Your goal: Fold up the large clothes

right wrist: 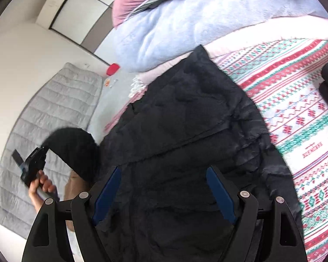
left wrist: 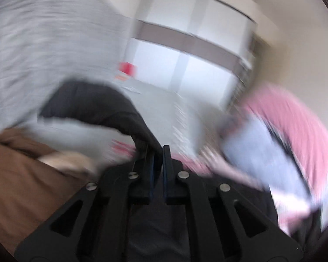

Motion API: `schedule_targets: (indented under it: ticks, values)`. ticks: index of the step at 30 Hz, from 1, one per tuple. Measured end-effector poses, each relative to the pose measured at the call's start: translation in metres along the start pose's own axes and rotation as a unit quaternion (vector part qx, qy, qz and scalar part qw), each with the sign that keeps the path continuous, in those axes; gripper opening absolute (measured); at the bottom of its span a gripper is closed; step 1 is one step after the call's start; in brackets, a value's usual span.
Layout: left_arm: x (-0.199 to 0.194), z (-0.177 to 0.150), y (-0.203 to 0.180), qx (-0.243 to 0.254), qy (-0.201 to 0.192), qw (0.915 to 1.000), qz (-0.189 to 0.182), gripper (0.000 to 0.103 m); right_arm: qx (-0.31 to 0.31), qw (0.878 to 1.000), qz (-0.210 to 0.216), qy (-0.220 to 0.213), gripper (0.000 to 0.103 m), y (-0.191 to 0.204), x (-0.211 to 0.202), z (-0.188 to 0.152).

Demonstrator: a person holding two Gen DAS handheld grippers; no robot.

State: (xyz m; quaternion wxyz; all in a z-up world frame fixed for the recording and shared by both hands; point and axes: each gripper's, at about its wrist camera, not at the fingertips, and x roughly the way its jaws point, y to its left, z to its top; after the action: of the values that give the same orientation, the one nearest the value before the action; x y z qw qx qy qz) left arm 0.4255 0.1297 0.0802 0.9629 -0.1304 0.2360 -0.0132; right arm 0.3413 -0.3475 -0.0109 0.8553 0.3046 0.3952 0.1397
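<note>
Because only a narrow fold of the black jacket [left wrist: 111, 109] is pinched between the nearly closed jaws of the left gripper [left wrist: 158, 152], slippage is the main risk: a quick pull on the lifted part could strip the slick fabric out of the pads. The left wrist view is heavily blurred, so the depth of the bite cannot be judged. The right gripper [right wrist: 164, 193] is held wide open above the jacket body with nothing gripped; if the body is left unpinned, the whole garment could be dragged across the patterned blanket [right wrist: 295, 109] instead of folding, and the blanket could be rucked.

Counted items: one jacket, spread on the blanket with one part raised at the left; two grippers; one patterned blanket; one grey quilted mat [right wrist: 54, 113]; one pale blue cushion [right wrist: 185, 28]; one red object [right wrist: 113, 69], unidentified.
</note>
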Motion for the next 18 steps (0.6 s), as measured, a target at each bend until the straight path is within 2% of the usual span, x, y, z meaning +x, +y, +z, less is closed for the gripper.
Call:
schedule_targets:
  ticks: [2, 4, 7, 9, 12, 15, 18]
  values:
    - [0.018, -0.029, -0.032, 0.046, 0.048, 0.997, -0.039, 0.03, 0.007, 1.0, -0.015, 0.0, 0.082, -0.007, 0.001, 0.001]
    - [0.041, -0.061, -0.058, 0.096, 0.097, 0.9892, -0.054, 0.041, 0.015, 1.0, -0.017, 0.007, 0.082, -0.012, 0.004, 0.002]
    - [0.064, -0.101, -0.079, 0.121, 0.165, 0.9759, -0.077, 0.041, 0.021, 0.999, -0.019, 0.014, 0.082, -0.016, 0.006, 0.002]
    - [0.064, -0.11, -0.084, 0.116, 0.173, 0.9739, -0.09, 0.042, 0.022, 0.999, -0.019, 0.013, 0.082, -0.017, 0.005, 0.002]
    - [0.066, -0.109, -0.086, 0.115, 0.173, 0.9743, -0.087, 0.049, 0.026, 0.999, -0.017, 0.015, 0.082, -0.018, 0.004, 0.003]
    - [0.071, -0.109, -0.092, 0.135, 0.166, 0.9753, -0.056, 0.054, 0.033, 0.999, -0.019, 0.014, 0.082, -0.02, 0.005, 0.004]
    - [0.085, -0.113, -0.117, 0.164, 0.16, 0.9731, -0.022, 0.062, 0.044, 0.999, -0.019, 0.019, 0.082, -0.025, 0.008, 0.004]
